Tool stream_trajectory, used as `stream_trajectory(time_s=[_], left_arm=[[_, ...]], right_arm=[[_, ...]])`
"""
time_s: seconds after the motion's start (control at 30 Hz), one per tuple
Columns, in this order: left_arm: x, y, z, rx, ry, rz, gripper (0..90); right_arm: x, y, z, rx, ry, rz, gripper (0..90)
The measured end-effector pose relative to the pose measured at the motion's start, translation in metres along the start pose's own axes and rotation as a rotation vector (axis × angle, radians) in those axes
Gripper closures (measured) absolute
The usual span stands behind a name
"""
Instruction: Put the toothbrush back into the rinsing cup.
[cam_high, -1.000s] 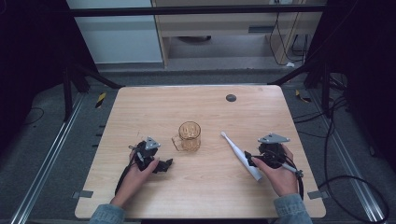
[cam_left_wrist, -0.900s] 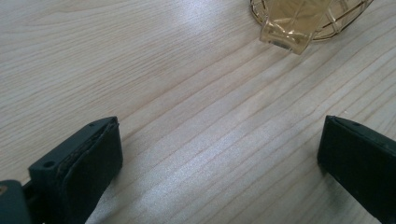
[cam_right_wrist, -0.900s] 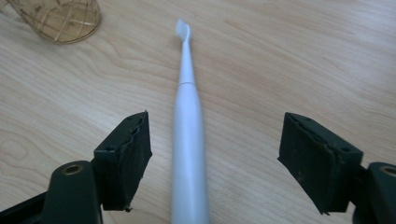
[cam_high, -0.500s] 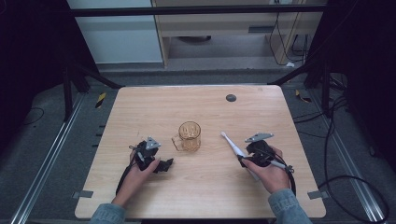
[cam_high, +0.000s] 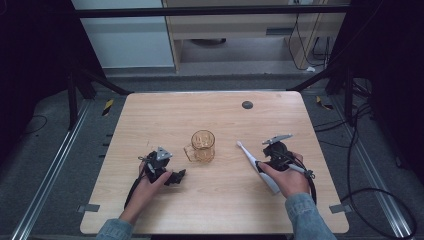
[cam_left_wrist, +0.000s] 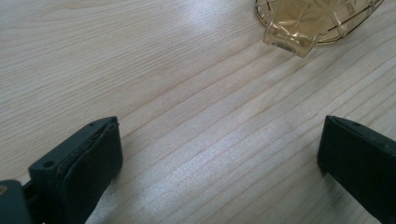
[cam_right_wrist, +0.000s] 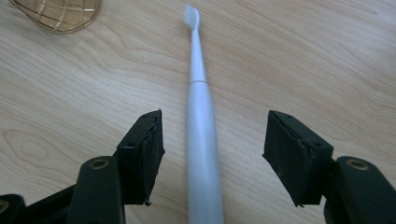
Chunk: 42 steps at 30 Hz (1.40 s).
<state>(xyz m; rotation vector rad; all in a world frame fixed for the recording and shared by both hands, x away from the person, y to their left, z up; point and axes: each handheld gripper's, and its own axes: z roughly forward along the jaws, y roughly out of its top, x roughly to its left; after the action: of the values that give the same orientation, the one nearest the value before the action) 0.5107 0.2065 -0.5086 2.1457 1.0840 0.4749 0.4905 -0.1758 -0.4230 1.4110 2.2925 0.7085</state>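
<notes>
The right claw (cam_right_wrist: 210, 158) straddled the long white plastic toothbrush (cam_right_wrist: 201, 140) lying flat on the pale wooden desk (cam_high: 220, 205), its jaws having just closed partway, pads apart from the handle. The left claw (cam_left_wrist: 219, 172) rested wide apart near the amber ribbed glass mug (cam_high: 202, 146), holding nothing.

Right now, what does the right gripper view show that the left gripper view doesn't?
Right gripper view: a white toothbrush lying on the table between the right gripper's jaws, bristles pointing away; the pads stand clear of the handle on both sides, with a gap each way.

Left gripper view: the cup's handle, pointing toward the left gripper, whose jaws stand wide with bare wood between them.

Both: the pale wooden table and a part of the amber cup at the top edge.
</notes>
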Motion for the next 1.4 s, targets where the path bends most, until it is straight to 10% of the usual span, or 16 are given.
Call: stream_trajectory(time_s=[0.47,1.4], left_arm=[[-0.001,-0.001,-0.001,0.001,0.024,-0.023,0.0],[0.002,-0.001,-0.001,0.0,0.013,-0.014,0.0]], right_arm=[[0.019,0.029,0.009,0.074,-0.013,-0.037,40.5],[0.008,0.045,0.045,0.214,0.006,-0.056,48.0]])
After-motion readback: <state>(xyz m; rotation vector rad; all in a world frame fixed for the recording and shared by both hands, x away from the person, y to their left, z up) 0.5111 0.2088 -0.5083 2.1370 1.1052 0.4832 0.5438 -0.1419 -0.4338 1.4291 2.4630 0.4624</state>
